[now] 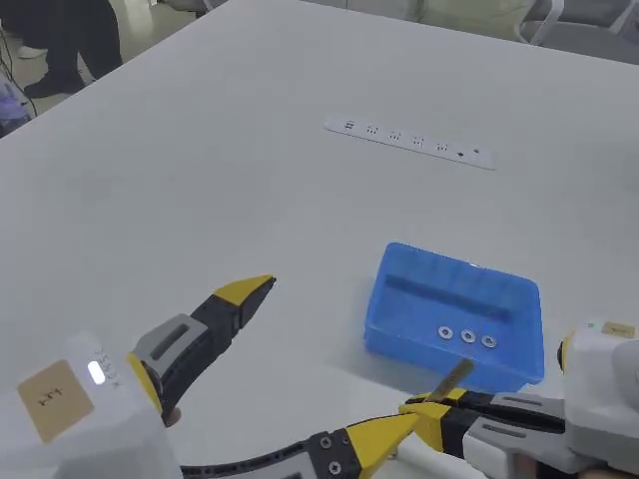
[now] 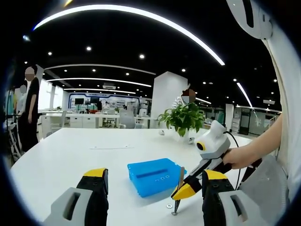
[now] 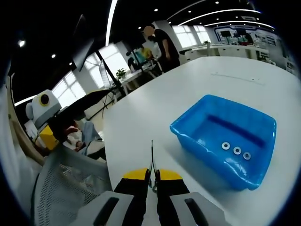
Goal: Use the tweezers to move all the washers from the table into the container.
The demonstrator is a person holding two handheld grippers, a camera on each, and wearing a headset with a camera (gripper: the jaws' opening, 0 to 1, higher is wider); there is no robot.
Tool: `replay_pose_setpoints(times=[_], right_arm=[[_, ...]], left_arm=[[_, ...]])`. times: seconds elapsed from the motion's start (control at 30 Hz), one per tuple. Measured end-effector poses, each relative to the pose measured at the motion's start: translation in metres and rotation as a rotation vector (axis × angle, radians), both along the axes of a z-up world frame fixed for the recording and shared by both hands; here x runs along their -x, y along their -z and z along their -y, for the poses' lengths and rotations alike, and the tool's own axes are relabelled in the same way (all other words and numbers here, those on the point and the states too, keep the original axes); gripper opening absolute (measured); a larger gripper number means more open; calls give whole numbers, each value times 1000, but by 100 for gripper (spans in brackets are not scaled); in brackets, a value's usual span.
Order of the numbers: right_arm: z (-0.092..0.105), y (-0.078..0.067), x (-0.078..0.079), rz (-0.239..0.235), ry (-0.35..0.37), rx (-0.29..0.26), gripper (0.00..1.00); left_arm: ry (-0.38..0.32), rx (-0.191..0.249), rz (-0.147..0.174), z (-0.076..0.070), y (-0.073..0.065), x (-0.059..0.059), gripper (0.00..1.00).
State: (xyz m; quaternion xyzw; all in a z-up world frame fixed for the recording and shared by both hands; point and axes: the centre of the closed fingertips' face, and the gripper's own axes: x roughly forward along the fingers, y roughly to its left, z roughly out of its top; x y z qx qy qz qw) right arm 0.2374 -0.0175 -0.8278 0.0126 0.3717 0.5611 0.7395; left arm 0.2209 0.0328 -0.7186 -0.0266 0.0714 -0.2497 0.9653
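One washer (image 2: 169,205), seemingly the last, lies on the table (image 1: 200,180) just beside the down-pointed tip of the tweezers (image 2: 181,176); right gripper (image 3: 152,175) clamps them, container (image 3: 211,155) just ahead, left gripper (image 2: 155,174) open, farther off

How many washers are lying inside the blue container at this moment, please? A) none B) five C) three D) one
C: three washers lie in a short row on the floor of the blue container, as the head view and the right gripper view both show.
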Motion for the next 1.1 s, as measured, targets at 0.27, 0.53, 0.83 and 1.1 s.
replay_pose_setpoints(times=[0.27, 0.53, 0.83, 1.1], right_arm=[[-1, 6, 3, 17, -22, 20, 3], [-8, 2, 22, 258, -235, 76, 4], [-12, 5, 34, 452, -408, 107, 3], [-12, 5, 29, 436, -403, 125, 2]], left_arm=[[3, 0, -1, 0, 0, 0, 84], [5, -4, -1, 1, 0, 0, 84], [9, -5, 0, 2, 0, 0, 84], [14, -6, 0, 3, 1, 1, 84]])
